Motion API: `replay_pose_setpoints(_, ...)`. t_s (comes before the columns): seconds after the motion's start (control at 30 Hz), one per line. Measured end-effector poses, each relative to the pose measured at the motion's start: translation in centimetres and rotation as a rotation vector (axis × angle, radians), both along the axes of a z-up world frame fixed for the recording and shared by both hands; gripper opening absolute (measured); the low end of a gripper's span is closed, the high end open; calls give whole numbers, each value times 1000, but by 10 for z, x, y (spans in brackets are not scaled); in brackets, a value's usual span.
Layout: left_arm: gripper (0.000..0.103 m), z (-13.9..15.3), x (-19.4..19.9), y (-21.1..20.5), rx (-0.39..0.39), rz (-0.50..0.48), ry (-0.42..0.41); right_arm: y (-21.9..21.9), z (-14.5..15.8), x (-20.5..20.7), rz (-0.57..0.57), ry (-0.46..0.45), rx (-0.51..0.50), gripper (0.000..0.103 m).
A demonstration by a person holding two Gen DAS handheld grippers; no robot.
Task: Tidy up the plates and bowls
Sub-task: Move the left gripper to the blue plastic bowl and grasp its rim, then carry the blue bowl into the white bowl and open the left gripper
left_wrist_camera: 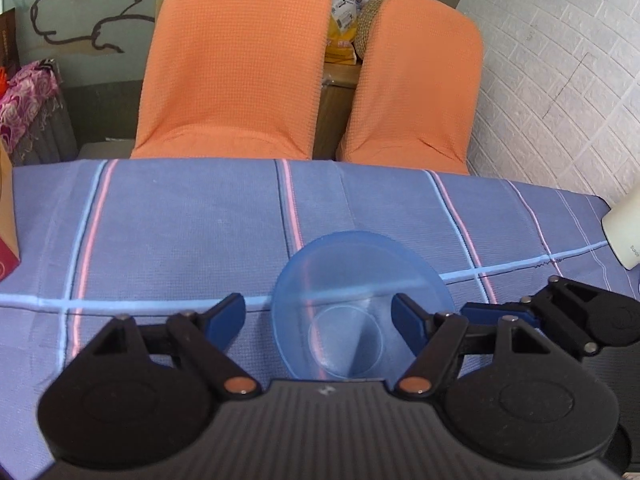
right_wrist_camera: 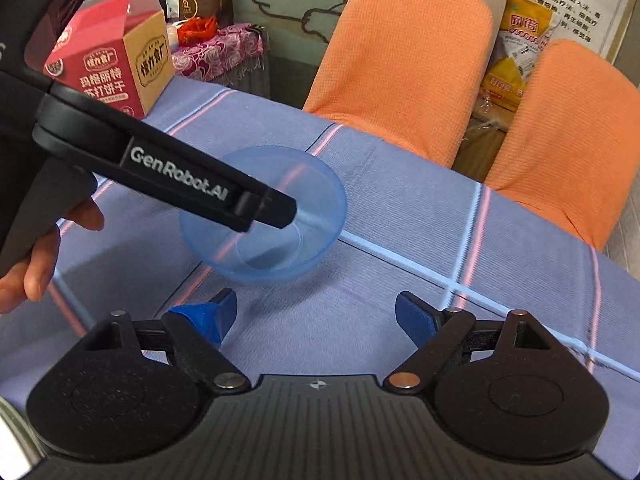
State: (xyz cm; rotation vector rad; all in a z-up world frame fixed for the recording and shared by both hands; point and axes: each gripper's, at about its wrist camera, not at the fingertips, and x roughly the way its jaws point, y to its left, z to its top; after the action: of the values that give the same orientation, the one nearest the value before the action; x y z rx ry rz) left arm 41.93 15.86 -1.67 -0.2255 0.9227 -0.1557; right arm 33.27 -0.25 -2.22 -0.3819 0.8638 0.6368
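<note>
A clear blue plastic bowl [left_wrist_camera: 362,304] stands upright on the blue checked tablecloth [left_wrist_camera: 180,232]. My left gripper [left_wrist_camera: 318,318] is open, its fingers spread wide just above the bowl's near rim. In the right wrist view the bowl [right_wrist_camera: 276,248] lies ahead, with the left gripper [right_wrist_camera: 280,210] reaching over it from the left. My right gripper [right_wrist_camera: 316,316] is open and empty, a short way in front of the bowl. The right gripper [left_wrist_camera: 560,316] also shows at the right edge of the left wrist view.
Two orange-covered chairs [left_wrist_camera: 236,64] [left_wrist_camera: 416,80] stand at the table's far edge. A red and brown biscuit box [right_wrist_camera: 112,64] sits at the table's far left. A white appliance [left_wrist_camera: 624,232] stands at the right edge. A white brick wall [left_wrist_camera: 560,60] lies to the right.
</note>
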Motion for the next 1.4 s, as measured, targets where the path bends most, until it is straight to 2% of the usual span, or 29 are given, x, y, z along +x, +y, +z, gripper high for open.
replay_pose_setpoints(0.1, 73, -2, 3, 0, 2, 1, -2, 9, -4, 2, 4, 9, 2, 74)
replay_pose_setpoints(0.2, 66, -5, 3, 2, -25, 2, 13, 15, -7, 3, 10, 13, 7, 73)
replay_pose_setpoints(0.27, 51, -5, -1, 0, -11, -7, 2, 19, -9, 4, 12, 12, 20, 73)
replay_pose_setpoints(0.33, 41, -4, -2, -1, -2, -22, 2, 22, -10, 7, 15, 21, 42, 71)
replay_pose_setpoints(0.4, 41, -3, -4, 0, -26, -37, 14, 27, -11, 6, 24, 13, 50, 70)
replay_pose_setpoints(0.5, 40, 0, -10, 1, 29, -30, 5, 32, -11, 4, 30, 14, 71, 69)
replay_pose_setpoints(0.63, 40, 4, -23, 6, 34, -24, 14, 41, -10, -7, 58, 18, 80, 70)
replay_pose_setpoints(0.87, 40, 33, -58, -12, 13, -31, -7, 41, 9, -33, 51, 5, 109, 70)
replay_pose_setpoints(1.03, 40, 58, -92, -52, -3, -64, -22, 23, 37, -58, 34, -23, 90, 71)
replay_pose_setpoints(1.17, 41, 72, -129, -97, -10, -141, -51, -2, 55, -85, -8, -47, 59, 72)
replay_pose_setpoints(1.4, 43, 77, -198, -188, -28, -304, -76, -78, 75, -153, -122, -72, 42, 73)
